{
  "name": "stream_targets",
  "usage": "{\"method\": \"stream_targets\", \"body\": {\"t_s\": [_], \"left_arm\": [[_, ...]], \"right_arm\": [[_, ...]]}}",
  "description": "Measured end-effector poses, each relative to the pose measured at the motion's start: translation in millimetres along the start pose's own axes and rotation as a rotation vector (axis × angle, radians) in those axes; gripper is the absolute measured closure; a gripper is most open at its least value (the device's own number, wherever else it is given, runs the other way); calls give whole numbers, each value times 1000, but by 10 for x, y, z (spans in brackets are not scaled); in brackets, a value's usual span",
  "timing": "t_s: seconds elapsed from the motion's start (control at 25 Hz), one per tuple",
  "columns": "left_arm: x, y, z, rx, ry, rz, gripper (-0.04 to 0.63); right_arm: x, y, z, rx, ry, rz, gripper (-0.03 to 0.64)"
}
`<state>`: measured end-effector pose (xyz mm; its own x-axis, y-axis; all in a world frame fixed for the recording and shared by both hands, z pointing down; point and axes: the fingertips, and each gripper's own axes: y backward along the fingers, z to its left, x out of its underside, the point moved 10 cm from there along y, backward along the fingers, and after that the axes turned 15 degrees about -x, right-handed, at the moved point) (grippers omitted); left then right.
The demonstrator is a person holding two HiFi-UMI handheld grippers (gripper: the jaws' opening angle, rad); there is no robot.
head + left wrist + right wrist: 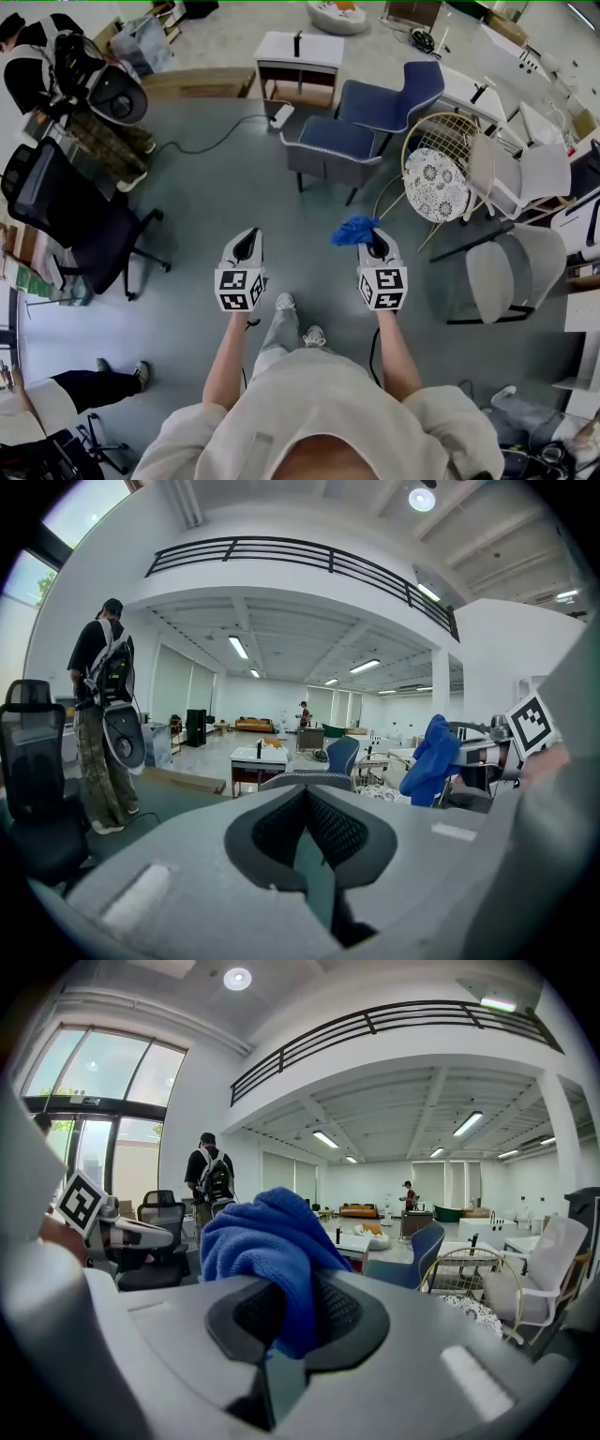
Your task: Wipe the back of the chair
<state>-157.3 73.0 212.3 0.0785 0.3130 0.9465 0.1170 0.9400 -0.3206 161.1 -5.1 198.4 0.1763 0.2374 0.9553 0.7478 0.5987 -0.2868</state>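
Clamping a blue cloth (pixel 267 1241), the right gripper (pixel 286 1321) has its jaws pinched on the fabric, with most of it bunched above them; the left gripper (pixel 307 834) is closed on nothing. Both hang over bare floor, well apart from the blue chair (pixel 361 122) farther off, likely the one meant. To wipe well, lay the loose bunch flat on its backrest and drag it in overlapping strokes. A far round white tub (pixel 337 14) holds something orange, too small to name

A blue fluffy cloth (pixel 354 230) is bunched up and pinched between the fingers of the right gripper (pixel 377 247). A navy padded chair (pixel 389 94) stands upright on the floor ahead, well apart.
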Motion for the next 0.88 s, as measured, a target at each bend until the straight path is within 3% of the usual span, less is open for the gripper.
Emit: {"method": "stream_targets", "body": {"t_s": [0.52,0.88], "left_arm": [[144,-1907,563,109,12,65,591],[875,-2781,681,127,11,101,591]], "right_arm": [[175,-1430,-538,138,-44,83,574],[797,-2040,-973,198,-54,85,574]]}}
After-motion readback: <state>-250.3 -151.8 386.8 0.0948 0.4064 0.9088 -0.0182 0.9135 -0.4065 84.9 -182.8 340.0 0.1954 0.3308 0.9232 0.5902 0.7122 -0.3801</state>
